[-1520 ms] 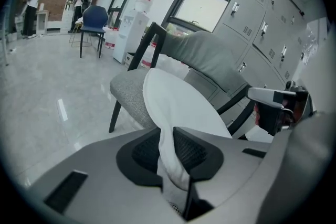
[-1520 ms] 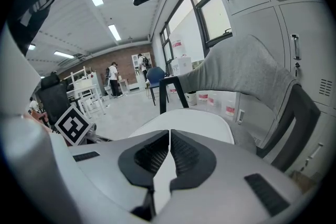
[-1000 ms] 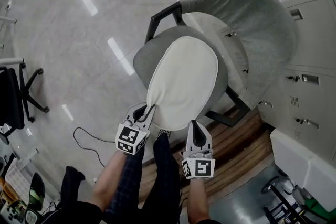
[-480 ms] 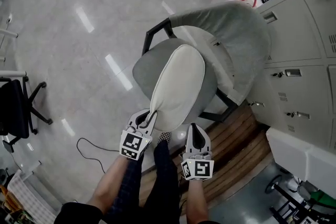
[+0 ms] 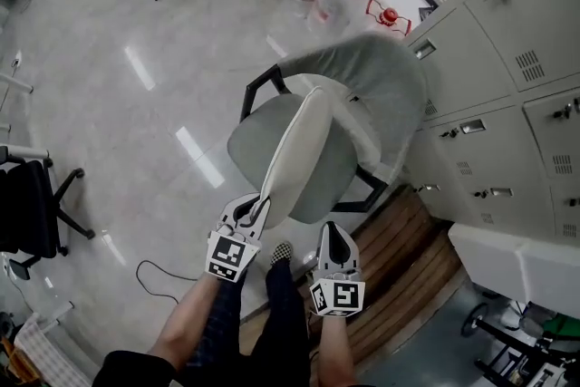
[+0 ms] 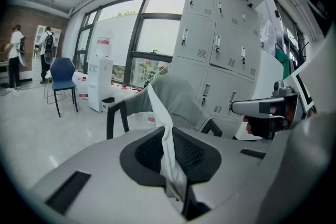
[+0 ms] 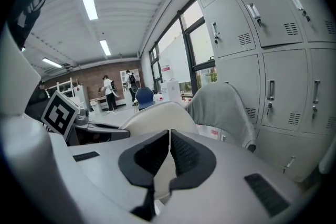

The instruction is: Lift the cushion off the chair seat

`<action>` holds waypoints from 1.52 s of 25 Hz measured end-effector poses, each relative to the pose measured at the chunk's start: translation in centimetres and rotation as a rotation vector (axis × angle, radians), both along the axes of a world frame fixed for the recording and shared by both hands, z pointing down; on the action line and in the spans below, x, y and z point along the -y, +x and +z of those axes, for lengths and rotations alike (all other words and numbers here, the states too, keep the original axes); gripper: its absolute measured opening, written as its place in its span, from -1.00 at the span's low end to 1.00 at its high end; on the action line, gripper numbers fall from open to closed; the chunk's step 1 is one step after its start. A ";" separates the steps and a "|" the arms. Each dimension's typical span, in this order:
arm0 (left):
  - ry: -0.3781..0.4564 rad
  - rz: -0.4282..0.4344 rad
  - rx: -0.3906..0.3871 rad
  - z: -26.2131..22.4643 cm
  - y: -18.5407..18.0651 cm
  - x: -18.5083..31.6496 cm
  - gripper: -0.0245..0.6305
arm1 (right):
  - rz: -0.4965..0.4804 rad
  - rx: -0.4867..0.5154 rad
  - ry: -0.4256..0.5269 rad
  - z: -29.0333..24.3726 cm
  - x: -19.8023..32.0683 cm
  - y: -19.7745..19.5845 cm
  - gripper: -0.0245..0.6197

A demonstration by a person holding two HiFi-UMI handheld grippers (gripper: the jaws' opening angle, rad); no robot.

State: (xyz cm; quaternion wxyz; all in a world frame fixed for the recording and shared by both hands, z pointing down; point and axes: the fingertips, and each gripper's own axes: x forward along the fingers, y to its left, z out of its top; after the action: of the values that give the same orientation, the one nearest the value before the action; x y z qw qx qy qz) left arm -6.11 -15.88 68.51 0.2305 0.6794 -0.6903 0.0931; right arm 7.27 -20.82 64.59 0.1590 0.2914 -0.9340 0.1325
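Both left gripper (image 5: 256,207) and right gripper (image 5: 332,233) pinch the cushion (image 5: 299,154) rim; raise both evenly, clear above the chair seat (image 5: 340,169).

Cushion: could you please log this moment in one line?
cushion: tilted over chair seat | left claw: shut on cushion | right claw: shut on cushion

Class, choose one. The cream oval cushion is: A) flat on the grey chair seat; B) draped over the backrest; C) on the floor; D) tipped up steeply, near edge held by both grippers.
D: the cream oval cushion stands steeply tipped over the grey chair seat, its near edge pinched by the left gripper and the right gripper.
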 end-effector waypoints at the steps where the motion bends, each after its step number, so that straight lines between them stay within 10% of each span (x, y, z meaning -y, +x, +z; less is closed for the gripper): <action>1: 0.007 0.003 0.003 -1.0 0.0 -0.1 -0.79 | 0.002 0.002 0.004 -0.7 -0.2 0.2 -0.83; 38: 0.234 0.026 0.167 -36.1 1.5 -11.1 -0.79 | -0.014 0.147 0.255 -33.0 -8.8 2.6 -0.83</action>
State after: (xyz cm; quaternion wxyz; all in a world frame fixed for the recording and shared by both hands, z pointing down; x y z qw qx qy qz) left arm -4.64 -4.74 32.39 0.0900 0.7004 -0.7045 0.0711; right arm 9.88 -12.07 31.56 0.0526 0.2923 -0.9543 0.0329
